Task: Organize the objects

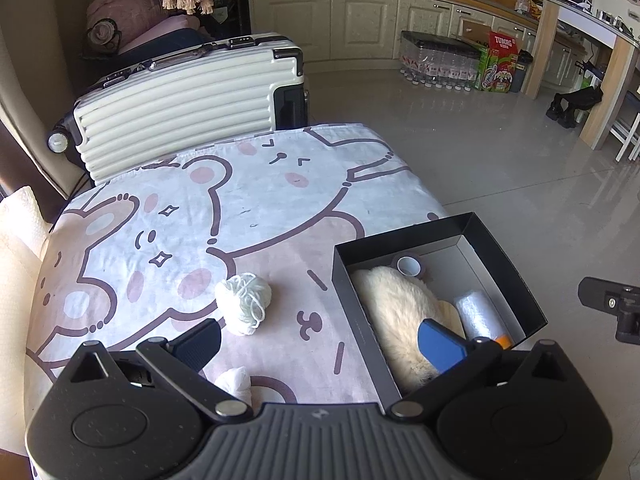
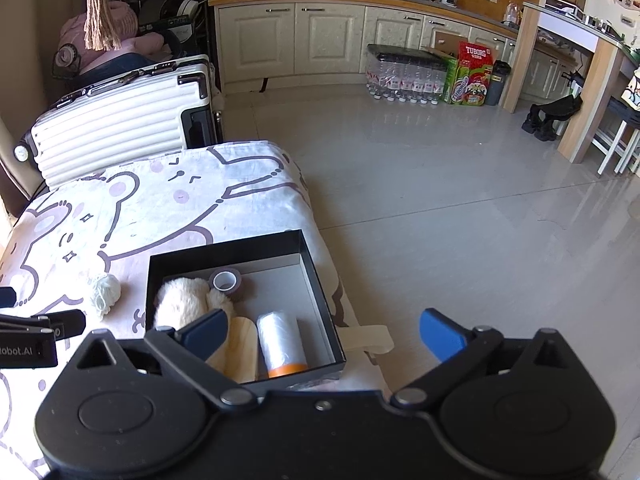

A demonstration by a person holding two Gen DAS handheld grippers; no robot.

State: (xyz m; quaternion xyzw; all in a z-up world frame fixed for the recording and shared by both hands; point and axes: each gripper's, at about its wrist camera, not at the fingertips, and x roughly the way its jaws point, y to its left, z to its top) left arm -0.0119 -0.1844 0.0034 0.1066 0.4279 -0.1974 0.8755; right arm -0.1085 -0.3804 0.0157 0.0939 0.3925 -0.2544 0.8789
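Two jaws: left gripper [image 1: 320, 340] and right gripper [image 2: 322, 330] both spreading wide, holding nothing.
Box [image 2: 312, 280]: sitting on table, already holding plush, tape, film roll.
Yarn ball [image 1: 243, 298]: lying on table beside box.
Next: left jaws likely needing to straddle and pinch it.

"TUBORG" reads in white on the red top of the carton [image 1: 499, 65] standing on the floor by the cabinets, and it shows again, sharper, from the right wrist [image 2: 474, 74]. Below the name sits a line of smaller print, too fine to make out. At the left edge of the right wrist view, white letters "obot.AI" run along the black body of the left gripper [image 2: 24, 350], the word's start blurred. The red labels on the bottles [image 2: 404, 80] beside the carton can't be read.
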